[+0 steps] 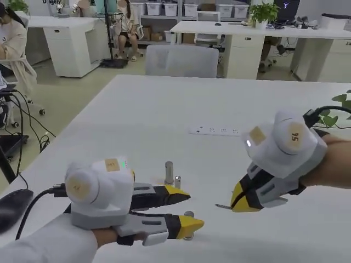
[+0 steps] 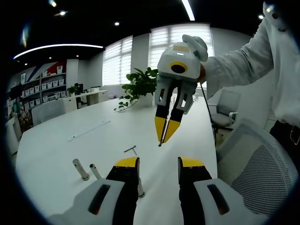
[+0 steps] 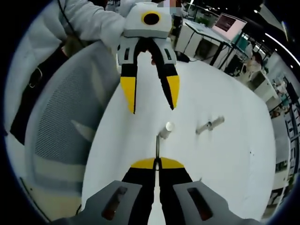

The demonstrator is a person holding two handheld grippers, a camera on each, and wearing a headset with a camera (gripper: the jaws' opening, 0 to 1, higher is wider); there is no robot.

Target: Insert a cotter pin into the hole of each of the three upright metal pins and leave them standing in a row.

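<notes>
The left gripper (image 1: pixel 185 208) is held released over the white table (image 1: pixel 164 109), with its jaws wide apart. One upright metal pin (image 1: pixel 188 216) is seen between them, close to one jaw; whether it is touched cannot be told. The right gripper (image 1: pixel 237 205) is clenched on a thin cotter pin (image 1: pixel 222 207), which is pointed toward the left gripper and is apart from that pin. Just beyond, a taller metal pin (image 1: pixel 169 172) and a shorter metal pin (image 1: pixel 177 181) are stood side by side. A second cotter pin (image 2: pixel 131 150) is laid on the table farther away.
</notes>
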